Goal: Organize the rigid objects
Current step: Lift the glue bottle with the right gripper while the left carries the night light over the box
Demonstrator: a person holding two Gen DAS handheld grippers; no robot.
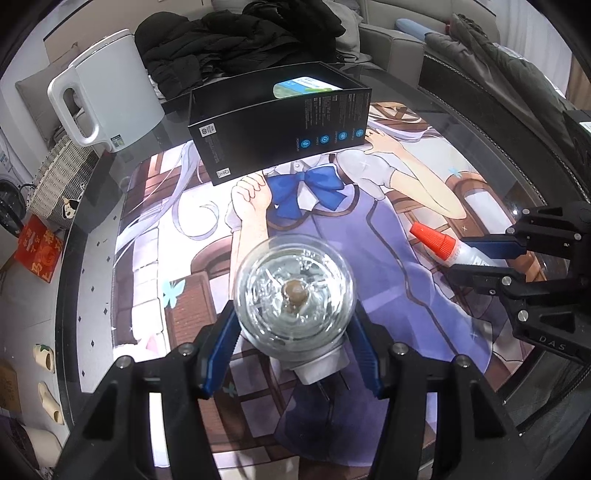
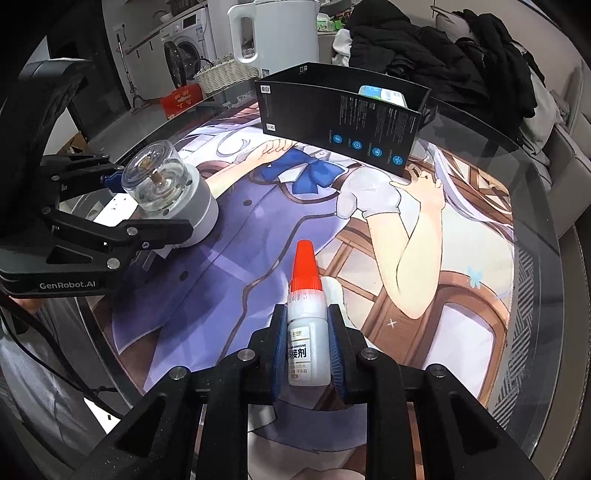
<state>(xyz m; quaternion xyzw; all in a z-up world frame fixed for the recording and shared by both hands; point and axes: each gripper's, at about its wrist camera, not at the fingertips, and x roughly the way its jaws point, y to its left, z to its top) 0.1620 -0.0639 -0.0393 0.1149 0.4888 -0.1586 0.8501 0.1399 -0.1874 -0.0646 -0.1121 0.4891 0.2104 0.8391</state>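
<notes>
Left gripper clamped on a small device — clear domed top, white cylindrical base, brown knob inside the dome. The blue pads press the base from both sides. In the right wrist view the same device sits in the left gripper above the near-left part of the mat, dome tilted up and away; whether it touches the surface cannot be told.

Right gripper pinching a glue bottle: white body with a printed label, orange conical cap pointing away from the camera. Jaws nearly together, pads flat against the bottle's sides. From the left wrist view the bottle lies roughly level in the right gripper, cap toward the mat's centre.

Both held items are over a printed mat on a round glass table.

At the mat's far edge stands an open black box — a pale green-and-blue packet shows inside, near its far right corner. Behind the box, off to the left: a white kettle. Dark clothes piled beyond the table.
</notes>
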